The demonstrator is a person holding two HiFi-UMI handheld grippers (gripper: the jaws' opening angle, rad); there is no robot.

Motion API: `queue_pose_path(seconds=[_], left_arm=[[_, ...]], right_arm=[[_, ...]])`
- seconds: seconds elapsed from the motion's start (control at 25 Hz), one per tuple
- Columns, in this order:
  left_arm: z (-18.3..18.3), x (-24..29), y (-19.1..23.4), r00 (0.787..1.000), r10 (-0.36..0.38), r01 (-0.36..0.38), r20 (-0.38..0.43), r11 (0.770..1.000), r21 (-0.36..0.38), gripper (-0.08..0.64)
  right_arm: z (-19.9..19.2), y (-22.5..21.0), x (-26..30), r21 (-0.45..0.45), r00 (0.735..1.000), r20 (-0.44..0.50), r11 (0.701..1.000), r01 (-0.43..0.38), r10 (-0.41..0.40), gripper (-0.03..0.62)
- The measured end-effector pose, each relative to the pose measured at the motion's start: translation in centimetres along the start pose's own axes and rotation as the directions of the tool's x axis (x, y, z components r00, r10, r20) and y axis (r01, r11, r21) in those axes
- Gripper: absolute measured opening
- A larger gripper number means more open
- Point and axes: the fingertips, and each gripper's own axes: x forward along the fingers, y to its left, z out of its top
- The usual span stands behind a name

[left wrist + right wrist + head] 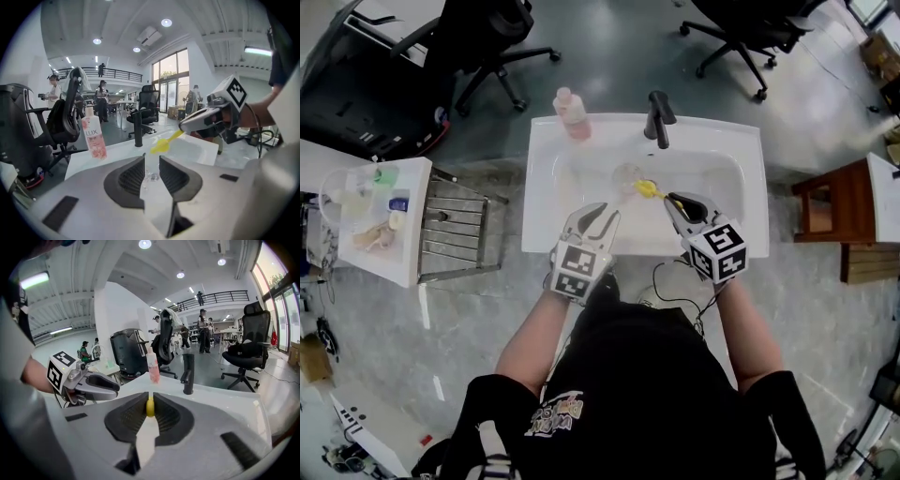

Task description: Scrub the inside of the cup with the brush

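A clear cup (pixel 628 175) stands in the white sink (pixel 731 141), just left of the yellow brush (pixel 649 189). My right gripper (pixel 675 202) is shut on the brush's handle (pixel 150 408), and the brush head (pixel 163 144) points toward the cup. My left gripper (pixel 602 214) hovers over the sink's front rim, short of the cup. Its jaws stand apart and nothing is pressed between them. In the left gripper view (pixel 151 159) the cup shows only as a faint glint (pixel 151 176) in the gap.
A black faucet (pixel 658 117) rises at the back of the sink, with a pink soap bottle (pixel 572 112) on the rim to its left. A metal rack (pixel 455 230) and a white side table (pixel 366 220) stand left; office chairs are behind.
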Motion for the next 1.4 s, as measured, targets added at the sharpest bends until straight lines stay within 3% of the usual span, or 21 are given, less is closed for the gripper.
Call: queue_pose_path(seconds=[0.36,0.76,1.12,1.4], left_arm=[[2.9,-5.4,-4.5,0.993,0.068,-0.068,0.095,0.998,-0.003,0.020],[4.2,-10.5,-8.0,0.980,0.138,-0.135,0.142,0.990,-0.025,0.011],[4.6,-13.2,-8.3,0.977,0.151,-0.151,0.151,0.988,-0.014,0.009],[4.1,-15.3,-6.7,0.979,0.117,-0.118,0.169,0.993,-0.006,0.008]], right_arm=[[3.0,3.2,-6.7,-0.075,0.991,0.127,0.997,-0.027,0.037,0.037],[3.7,5.4,-11.2,-0.111,0.979,0.183,0.991,-0.070,0.089,0.037],[4.3,7.4,-11.7,-0.105,0.971,0.214,0.991,-0.082,0.103,0.037],[4.3,9.1,-10.9,-0.067,0.973,0.225,0.997,-0.038,0.053,0.037]])
